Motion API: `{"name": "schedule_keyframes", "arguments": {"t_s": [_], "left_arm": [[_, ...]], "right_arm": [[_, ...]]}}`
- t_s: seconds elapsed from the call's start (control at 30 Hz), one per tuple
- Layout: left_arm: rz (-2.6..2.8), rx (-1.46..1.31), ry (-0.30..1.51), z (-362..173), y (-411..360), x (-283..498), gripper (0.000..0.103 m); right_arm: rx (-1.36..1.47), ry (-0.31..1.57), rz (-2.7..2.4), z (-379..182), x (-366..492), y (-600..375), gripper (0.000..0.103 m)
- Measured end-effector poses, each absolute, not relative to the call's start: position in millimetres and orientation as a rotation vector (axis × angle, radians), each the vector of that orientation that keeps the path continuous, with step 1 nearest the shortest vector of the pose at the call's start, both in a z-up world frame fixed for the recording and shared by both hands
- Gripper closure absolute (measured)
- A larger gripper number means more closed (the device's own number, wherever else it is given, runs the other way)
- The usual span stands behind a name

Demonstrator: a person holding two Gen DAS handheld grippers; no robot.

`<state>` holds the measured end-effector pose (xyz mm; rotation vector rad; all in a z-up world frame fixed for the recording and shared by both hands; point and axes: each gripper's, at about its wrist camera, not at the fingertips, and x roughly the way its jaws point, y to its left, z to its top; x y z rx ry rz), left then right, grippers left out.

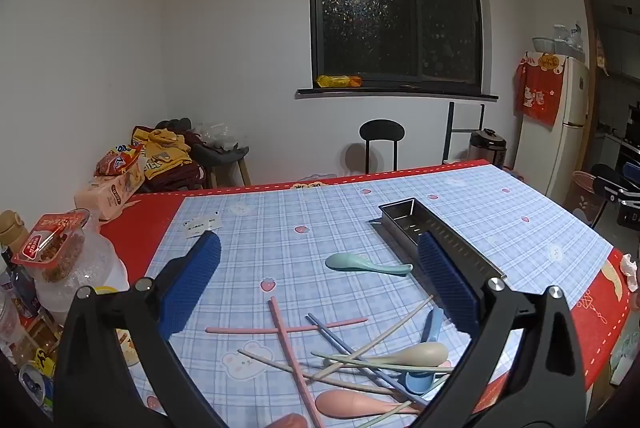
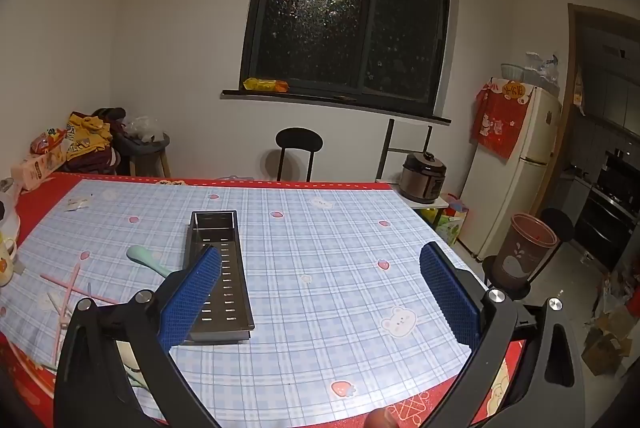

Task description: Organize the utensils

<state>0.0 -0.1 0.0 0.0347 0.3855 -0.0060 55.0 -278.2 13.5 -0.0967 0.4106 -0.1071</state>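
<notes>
A pale blue plaid cloth [image 2: 320,268] printed with pink strawberries and white bears covers the table, over a red one [image 1: 152,224] with a dashed white border. The tray [image 2: 218,268] is dull silver steel. At its nine o'clock lies a mint green spoon [image 1: 360,264]. The heap holds pink chopsticks [image 1: 286,332], blue ones [image 1: 352,356], cream ones [image 1: 384,332], a beige spoon [image 1: 420,354] and a pink spoon [image 1: 352,404]. Both grippers carry dark blue ribbed pads [image 1: 192,280] on black frames.

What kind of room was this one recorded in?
Most likely a home dining room beside a kitchen: a table under a plaid cloth, a fridge by the doorway, and a rice cooker on a low stand under a dark window.
</notes>
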Motion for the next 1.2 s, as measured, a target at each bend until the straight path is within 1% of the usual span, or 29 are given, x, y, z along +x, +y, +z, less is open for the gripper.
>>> {"name": "schedule_keyframes", "arguments": {"t_s": [1.2], "left_arm": [[-0.007,0.039,0.394,-2.3,-6.1,-2.2,0.006]], "right_arm": [[-0.093,0.413,-0.118,17.7,52.0,-283.9,0.005]]}}
